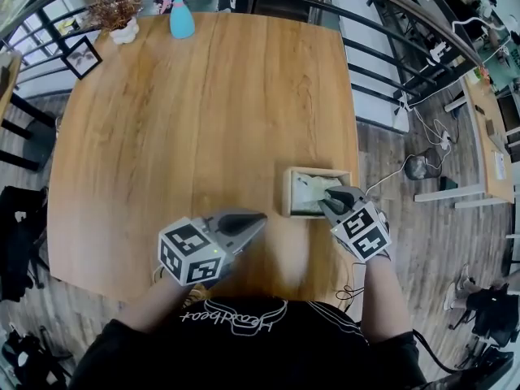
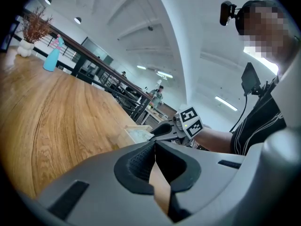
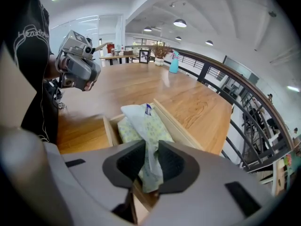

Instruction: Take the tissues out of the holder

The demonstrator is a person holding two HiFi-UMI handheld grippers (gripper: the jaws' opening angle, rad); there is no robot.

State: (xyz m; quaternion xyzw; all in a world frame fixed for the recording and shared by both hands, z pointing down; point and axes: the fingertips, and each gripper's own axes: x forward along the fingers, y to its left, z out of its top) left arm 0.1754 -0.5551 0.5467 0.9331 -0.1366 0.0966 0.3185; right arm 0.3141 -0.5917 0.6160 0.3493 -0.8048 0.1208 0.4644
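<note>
A light wooden holder (image 1: 287, 193) sits at the table's near right edge. In it lies a soft tissue pack (image 1: 307, 192) with a pale green pattern. In the right gripper view one end of the tissue pack (image 3: 143, 122) stands up out of the holder (image 3: 175, 125), pinched between the pads of my right gripper (image 3: 150, 158). From the head view, my right gripper (image 1: 329, 198) reaches into the holder from the near side. My left gripper (image 1: 257, 218) hovers just left of the holder, shut and empty; its jaws meet at the tips (image 2: 154, 147).
A blue spray bottle (image 1: 180, 19), a potted dried plant (image 1: 120, 16) and a small picture frame (image 1: 81, 56) stand at the table's far left. The table's right edge (image 1: 355, 136) runs close past the holder, with a railing (image 1: 390, 47) and floor beyond.
</note>
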